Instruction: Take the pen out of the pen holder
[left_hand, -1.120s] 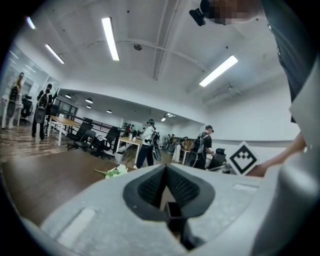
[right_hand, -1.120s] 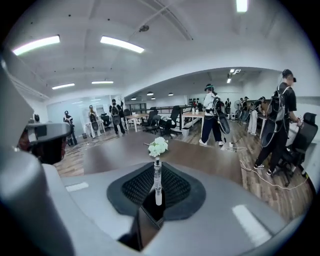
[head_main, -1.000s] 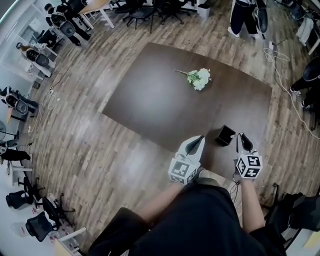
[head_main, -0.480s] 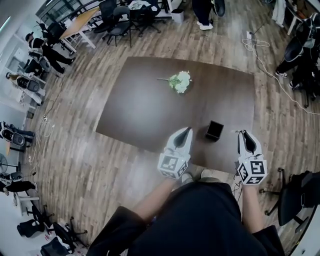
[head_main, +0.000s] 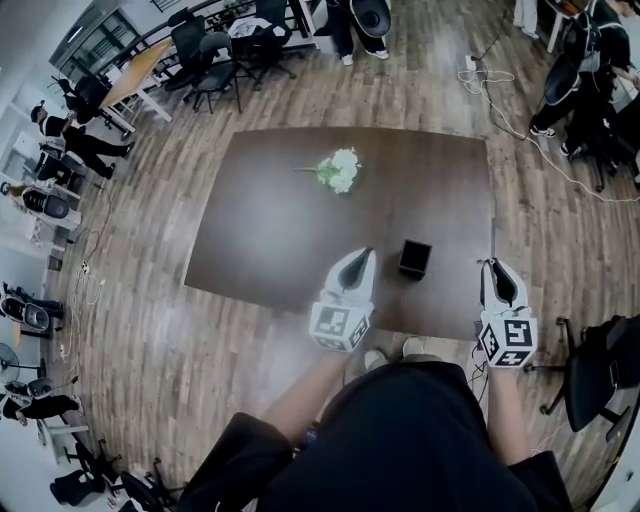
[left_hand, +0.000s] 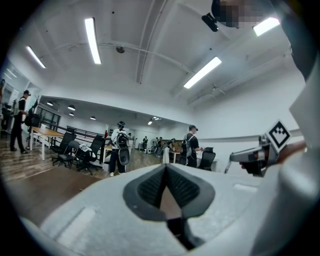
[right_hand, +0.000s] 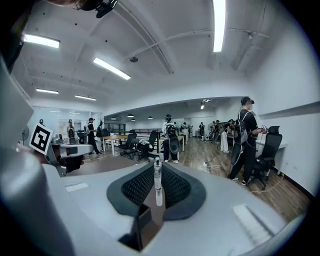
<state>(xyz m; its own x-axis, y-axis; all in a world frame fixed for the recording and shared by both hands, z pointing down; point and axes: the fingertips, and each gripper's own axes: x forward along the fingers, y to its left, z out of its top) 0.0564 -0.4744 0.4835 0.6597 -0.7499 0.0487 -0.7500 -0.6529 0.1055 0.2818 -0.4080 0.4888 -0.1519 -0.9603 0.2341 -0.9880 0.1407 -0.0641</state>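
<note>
1. The table (head_main: 290, 220) top is dark brown, smooth and matt, with a faint sheen.
2. The floor (head_main: 150, 320) is grey-brown wood plank with visible grain.
3. The pen holder (head_main: 414, 258) is black and matt; its material cannot be told.
4. The pen (right_hand: 158, 181) is clear, glossy plastic.
5. The left gripper (left_hand: 166, 169) and right gripper (right_hand: 158, 165) have pale grey, matt, finely grained shells. Their pads (right_hand: 135, 187) are black and ribbed.
6. The garment (head_main: 420, 440) is black matt cloth.

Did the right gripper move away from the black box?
Yes. The right gripper, shut on the pen, has slid rightward, away from the pen holder; the gap between them is wider.
</note>
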